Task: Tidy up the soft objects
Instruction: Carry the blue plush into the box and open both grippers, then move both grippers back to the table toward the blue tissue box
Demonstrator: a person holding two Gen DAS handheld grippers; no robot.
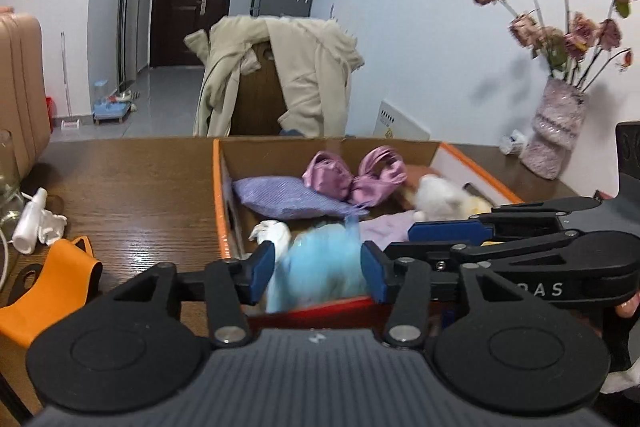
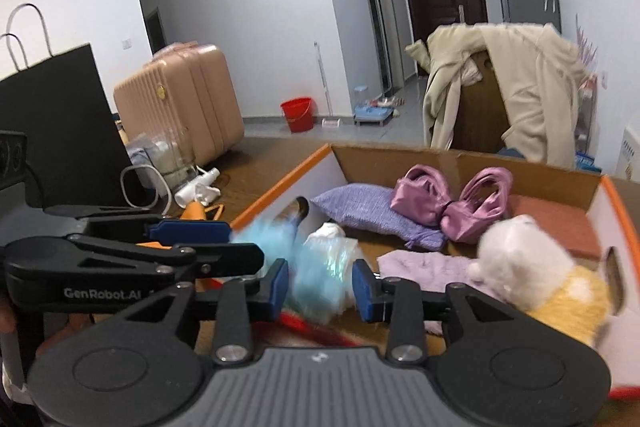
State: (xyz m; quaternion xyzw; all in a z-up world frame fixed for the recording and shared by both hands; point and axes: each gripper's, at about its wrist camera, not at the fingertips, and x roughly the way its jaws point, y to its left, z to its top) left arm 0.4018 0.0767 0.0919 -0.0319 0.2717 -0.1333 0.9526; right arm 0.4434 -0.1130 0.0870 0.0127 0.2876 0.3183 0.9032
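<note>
Box (image 1: 216, 187) of cardboard, orange-edged, open on wooden table (image 1: 140, 187): judged collecting bin for soft stuff. Inside: knitted lilac pouch (image 1: 280, 197), limp; glossy pink satin bow (image 1: 352, 175); white-and-yellow plush (image 2: 532, 267) against right wall. Pale blue fluffy item (image 1: 316, 255), wispy, blurred, over near corner of box, framed by 2 grippers. Left gripper (image 1: 318, 269): jaws parted, fluff loose between pads, likely being let drop. Right gripper (image 2: 320, 289) alongside same fluff; clamped or slack, cannot tell.

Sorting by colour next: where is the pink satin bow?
In both wrist views the pink satin bow lies at the back of the cardboard box, resting against the purple pillow.
</note>
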